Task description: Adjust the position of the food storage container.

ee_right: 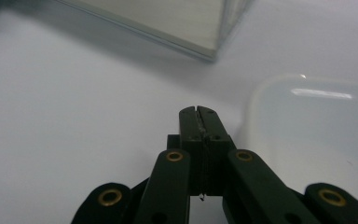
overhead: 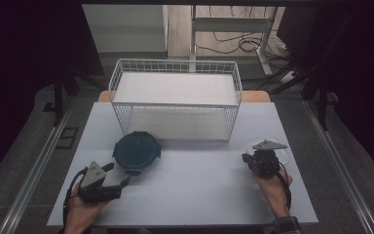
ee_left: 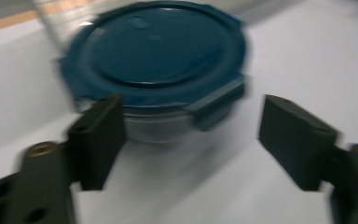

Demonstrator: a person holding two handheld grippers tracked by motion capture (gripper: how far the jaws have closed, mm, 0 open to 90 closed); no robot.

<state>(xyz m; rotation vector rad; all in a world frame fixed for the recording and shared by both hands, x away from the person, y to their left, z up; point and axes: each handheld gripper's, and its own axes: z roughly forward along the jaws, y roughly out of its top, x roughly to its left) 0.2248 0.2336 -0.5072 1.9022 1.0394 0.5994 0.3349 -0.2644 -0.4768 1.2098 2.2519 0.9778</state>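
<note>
A round container with a dark blue clip lid stands on the white table, left of centre, just in front of the wire basket. My left gripper is open at the front left, its jaws spread and aimed at the container, which sits just beyond the fingertips with nothing between them. My right gripper is at the right, shut with nothing in it. Right beside it lies a clear shallow plastic lid or dish, seen also under the gripper in the high view.
The white wire basket has two white shelves and stands at the table's back centre; its corner lies ahead of the right gripper. The white table spreads between both hands. Dark floor, metal rails and cables surround the table.
</note>
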